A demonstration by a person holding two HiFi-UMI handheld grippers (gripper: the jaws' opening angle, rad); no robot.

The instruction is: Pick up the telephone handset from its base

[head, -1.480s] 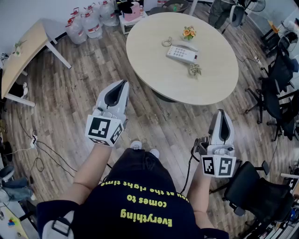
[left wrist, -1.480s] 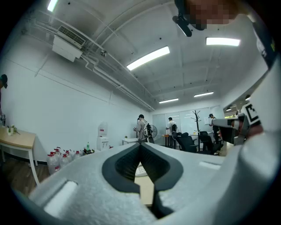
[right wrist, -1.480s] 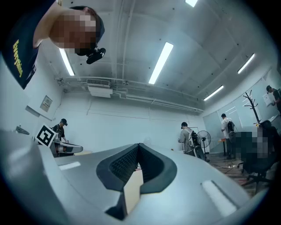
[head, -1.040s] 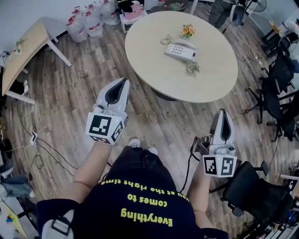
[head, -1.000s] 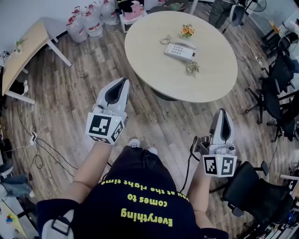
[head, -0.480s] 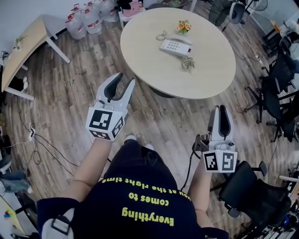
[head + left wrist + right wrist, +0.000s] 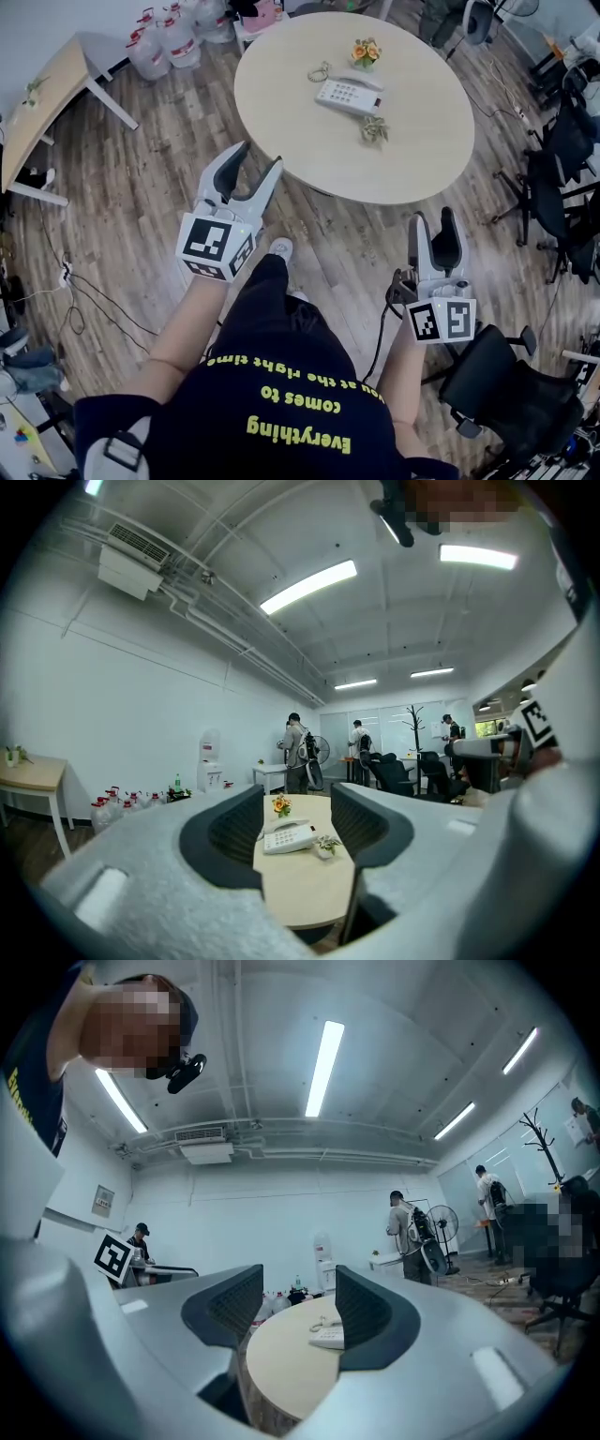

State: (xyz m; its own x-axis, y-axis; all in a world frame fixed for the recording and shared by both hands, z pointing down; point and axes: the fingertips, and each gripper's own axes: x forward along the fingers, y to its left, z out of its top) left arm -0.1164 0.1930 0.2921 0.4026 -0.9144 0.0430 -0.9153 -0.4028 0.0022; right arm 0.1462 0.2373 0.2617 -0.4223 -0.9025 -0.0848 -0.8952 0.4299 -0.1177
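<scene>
A white telephone (image 7: 349, 95) lies on the far half of the round beige table (image 7: 403, 159), its handset (image 7: 364, 82) resting on the base. Both grippers hover over the wooden floor, short of the table and far from the phone. My left gripper (image 7: 260, 157) points at the table's near-left edge, its jaws opening with nothing between them. My right gripper (image 7: 431, 217) is lower right, its jaws also opening and empty. In the left gripper view the telephone (image 7: 289, 837) shows far off between the jaws. The right gripper view catches only part of the telephone (image 7: 328, 1338).
A pot of orange flowers (image 7: 366, 52), a small plant (image 7: 373, 129) and a coiled cord (image 7: 321, 71) lie around the phone. Water bottles (image 7: 164, 42) and a wooden desk (image 7: 37, 103) stand at the left. Office chairs (image 7: 562, 141) line the right, one black chair (image 7: 511, 375) beside me. People stand far back.
Both grippers' jaws have gone from shut to spread apart. The person has stepped toward the table, which now lies nearer, and both grippers have moved forward with them.
</scene>
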